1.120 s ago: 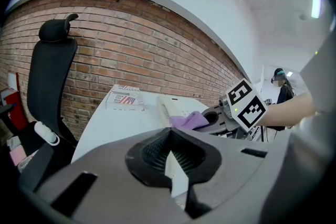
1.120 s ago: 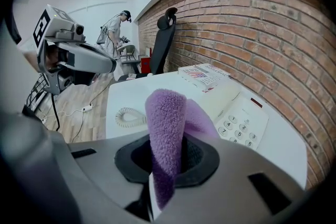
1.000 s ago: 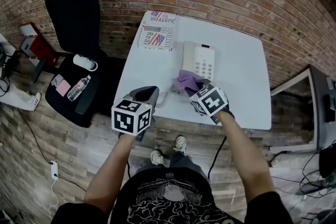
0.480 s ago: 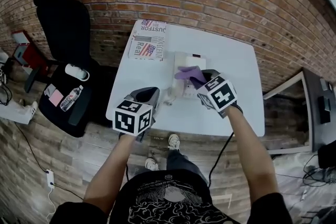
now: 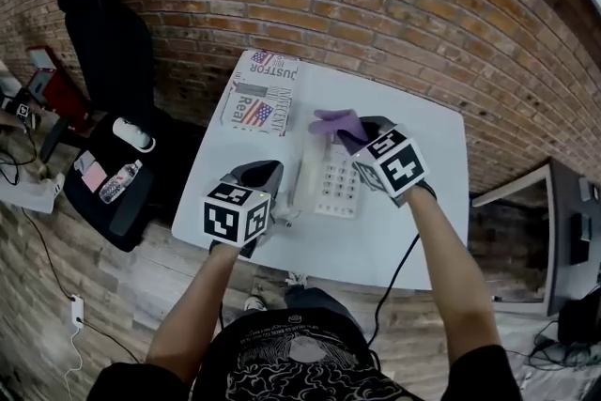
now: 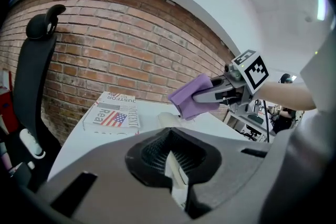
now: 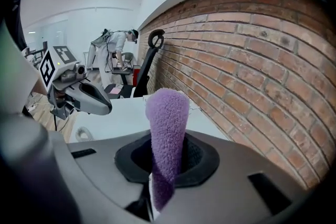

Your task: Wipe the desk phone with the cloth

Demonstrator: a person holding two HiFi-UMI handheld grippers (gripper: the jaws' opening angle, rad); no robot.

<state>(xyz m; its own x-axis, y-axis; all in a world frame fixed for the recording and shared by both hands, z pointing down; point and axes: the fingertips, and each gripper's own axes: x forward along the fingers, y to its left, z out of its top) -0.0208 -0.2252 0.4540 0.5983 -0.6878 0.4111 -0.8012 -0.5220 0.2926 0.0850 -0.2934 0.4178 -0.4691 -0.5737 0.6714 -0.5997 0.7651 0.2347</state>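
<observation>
While over phone, cloth between right fingers

Both forearms reach forward, left gripper jaws pinching a cream piece, right gripper jaws clamped on the cloth

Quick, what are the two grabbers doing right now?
Left gripper: closed on the phone handset.
Right gripper: closed on the purple cloth.
</observation>
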